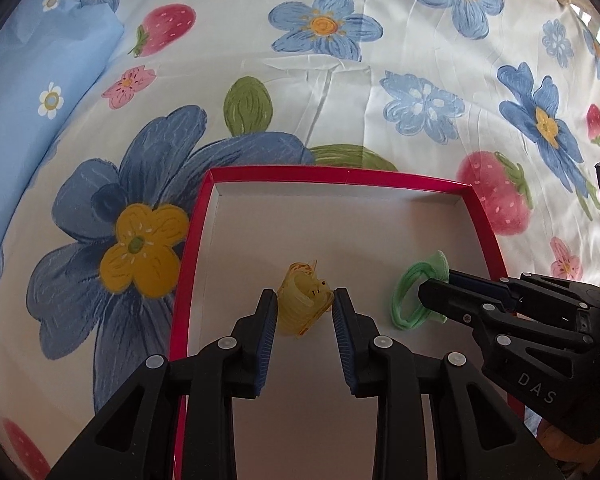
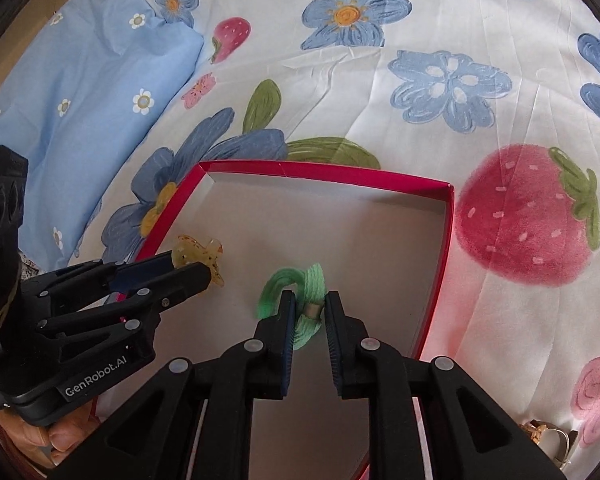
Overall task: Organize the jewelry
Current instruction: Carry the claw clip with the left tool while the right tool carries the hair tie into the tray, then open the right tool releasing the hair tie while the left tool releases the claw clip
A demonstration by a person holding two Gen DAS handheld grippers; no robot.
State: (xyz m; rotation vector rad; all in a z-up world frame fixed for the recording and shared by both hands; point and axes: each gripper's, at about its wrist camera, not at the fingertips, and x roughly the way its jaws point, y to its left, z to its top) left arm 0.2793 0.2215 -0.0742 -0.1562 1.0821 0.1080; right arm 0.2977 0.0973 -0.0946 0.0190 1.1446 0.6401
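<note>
My left gripper (image 1: 305,300) sits closest to the lens, black arms w/ ribbed blue pads, jaws narrowed around the yellow hair clip (image 1: 306,300). Pads touch or nearly touch its sides; I'd say it's held, prob just above or on the box floor, can't tell which. Right gripper (image 2: 308,308) likewise: jaws close in on the green hair tie (image 2: 300,296), one pad pressed to the loop, the other right beside the small metal crimp. Looks held, tho grip seems light.

Both pieces are inside the red box (image 1: 198,216), over its pale floor, yellow one toward the left wall, green one toward the right wall, well apart from each other. My guess: I'm setting them side by side w/ a gap so they don't tangle, one hand per item so both go down together.

Materials: clip is translucent yellow plastic, curled/ruffled shape w/ tiny dark dots, stiff, should hold shape when let go. Tie is soft green yarn-like cord wound into a loop w/ a bunched flared end, will flop and may cling to the ribbed pad. Box is thin card, glossy red outside, matte whitish inside, low walls, so it could slide on the bedsheet (image 1: 380,80), which is smooth, creased fabric printed w/ blue flowers & strawberries. Some gold-ish bits (image 2: 540,434) lie outside the box at lower right of the right view, too blurry to name.
</note>
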